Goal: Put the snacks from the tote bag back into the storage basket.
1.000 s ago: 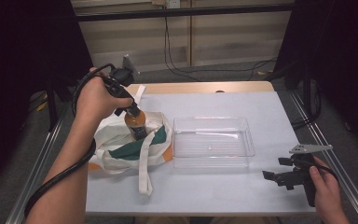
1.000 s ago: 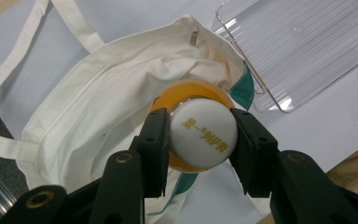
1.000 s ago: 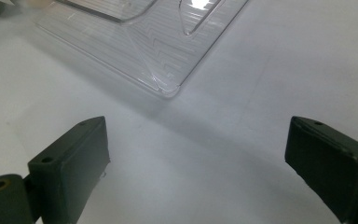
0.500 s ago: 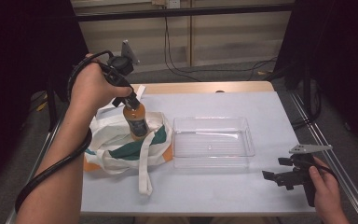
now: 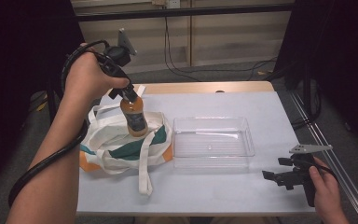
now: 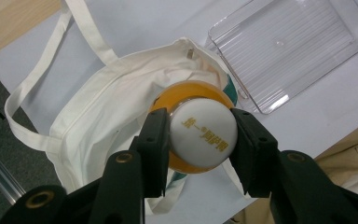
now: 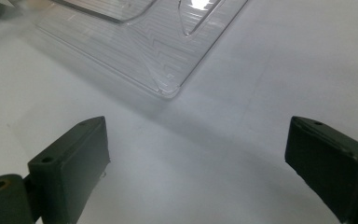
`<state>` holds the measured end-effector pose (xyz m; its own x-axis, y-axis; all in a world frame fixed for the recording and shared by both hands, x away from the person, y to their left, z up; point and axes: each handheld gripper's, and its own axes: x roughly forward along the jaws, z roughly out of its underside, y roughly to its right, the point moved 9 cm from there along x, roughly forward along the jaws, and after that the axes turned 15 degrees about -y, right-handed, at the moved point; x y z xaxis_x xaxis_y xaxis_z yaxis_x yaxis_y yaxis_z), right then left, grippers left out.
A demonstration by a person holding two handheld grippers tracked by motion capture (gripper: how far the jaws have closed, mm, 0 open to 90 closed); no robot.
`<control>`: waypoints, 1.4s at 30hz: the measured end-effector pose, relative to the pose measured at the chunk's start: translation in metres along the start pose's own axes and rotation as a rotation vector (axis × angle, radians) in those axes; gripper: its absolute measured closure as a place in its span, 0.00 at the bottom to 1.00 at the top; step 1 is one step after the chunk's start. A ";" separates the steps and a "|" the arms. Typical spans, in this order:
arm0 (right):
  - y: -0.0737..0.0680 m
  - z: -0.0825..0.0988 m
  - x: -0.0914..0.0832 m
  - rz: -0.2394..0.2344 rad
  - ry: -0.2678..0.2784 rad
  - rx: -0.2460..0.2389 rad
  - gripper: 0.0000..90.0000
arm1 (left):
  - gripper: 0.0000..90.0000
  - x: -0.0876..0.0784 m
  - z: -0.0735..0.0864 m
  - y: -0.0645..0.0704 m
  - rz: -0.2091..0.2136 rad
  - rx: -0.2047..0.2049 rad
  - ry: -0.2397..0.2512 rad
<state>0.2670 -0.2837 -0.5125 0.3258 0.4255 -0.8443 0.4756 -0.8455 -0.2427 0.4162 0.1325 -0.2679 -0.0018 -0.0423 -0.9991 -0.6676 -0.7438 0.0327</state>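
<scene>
Amber plastic bottle with white cap [image 5: 134,114] hangs above the cream canvas tote bag [image 5: 116,147], your left gripper [image 6: 200,140] clamped on its cap; lift straight, clear the straps, while right gripper [image 7: 200,163], jaws apart, idles beside the clear plastic tray [image 5: 212,142].

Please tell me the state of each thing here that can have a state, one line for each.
Bottle: capped, upright, lifted above the bag, held at the cap.
Bag: lying flat on the table, mouth open, straps loose.
Tray: empty, on the table, beside the bag.
Left tongs: shut on the bottle's cap.
Right tongs: open, holding nothing, low over the table.
</scene>
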 end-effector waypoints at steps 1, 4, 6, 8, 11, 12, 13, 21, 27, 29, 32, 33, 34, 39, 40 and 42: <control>0.000 0.000 0.000 0.001 0.000 -0.003 0.07 | 0.66 -0.002 0.000 0.000 0.001 0.004 0.000; -0.001 0.000 0.000 0.000 0.001 -0.003 0.07 | 0.66 -0.006 0.000 0.001 0.007 0.006 0.008; 0.000 0.000 0.001 0.000 0.000 -0.001 0.07 | 0.66 -0.009 -0.001 0.003 0.011 0.004 0.020; 0.000 0.000 0.000 0.002 0.001 -0.001 0.07 | 0.66 -0.011 -0.002 0.005 0.007 0.013 0.015; 0.000 0.000 0.000 -0.002 0.004 0.000 0.07 | 0.66 -0.012 -0.003 0.009 0.003 0.023 0.009; 0.000 0.000 0.000 -0.002 0.003 0.001 0.07 | 0.66 -0.012 -0.004 0.010 0.005 0.026 0.005; 0.000 0.000 0.000 0.000 0.001 0.004 0.07 | 0.66 -0.012 -0.005 0.011 0.013 0.025 0.010; 0.000 0.000 -0.002 0.000 0.006 0.004 0.07 | 0.66 -0.015 -0.009 0.021 0.029 0.052 0.006; 0.000 0.000 -0.002 -0.001 0.007 0.008 0.07 | 0.66 -0.020 -0.012 0.029 0.041 0.053 0.015; 0.000 0.000 -0.002 0.000 0.007 0.005 0.07 | 0.66 -0.021 -0.012 0.031 0.041 0.052 0.010; 0.001 0.000 -0.002 0.001 0.009 0.004 0.07 | 0.66 -0.022 -0.013 0.035 0.044 0.056 0.008; 0.001 0.000 -0.002 0.002 0.009 0.005 0.07 | 0.66 -0.022 -0.013 0.036 0.041 0.067 0.005; 0.001 0.000 -0.002 0.001 0.008 0.005 0.07 | 0.66 -0.023 -0.014 0.038 0.043 0.063 0.009; 0.001 0.000 -0.003 0.000 0.008 0.006 0.07 | 0.66 -0.023 -0.016 0.044 0.050 0.075 -0.001; 0.001 0.000 -0.003 0.000 0.011 0.008 0.07 | 0.66 -0.023 -0.016 0.046 0.047 0.076 -0.004; 0.002 0.000 -0.004 0.001 0.012 0.009 0.07 | 0.66 -0.023 -0.017 0.048 0.043 0.082 -0.012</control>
<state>0.2668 -0.2864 -0.5097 0.3363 0.4281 -0.8388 0.4676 -0.8491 -0.2459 0.3964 0.0863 -0.2431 -0.0406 -0.0648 -0.9971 -0.7257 -0.6841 0.0740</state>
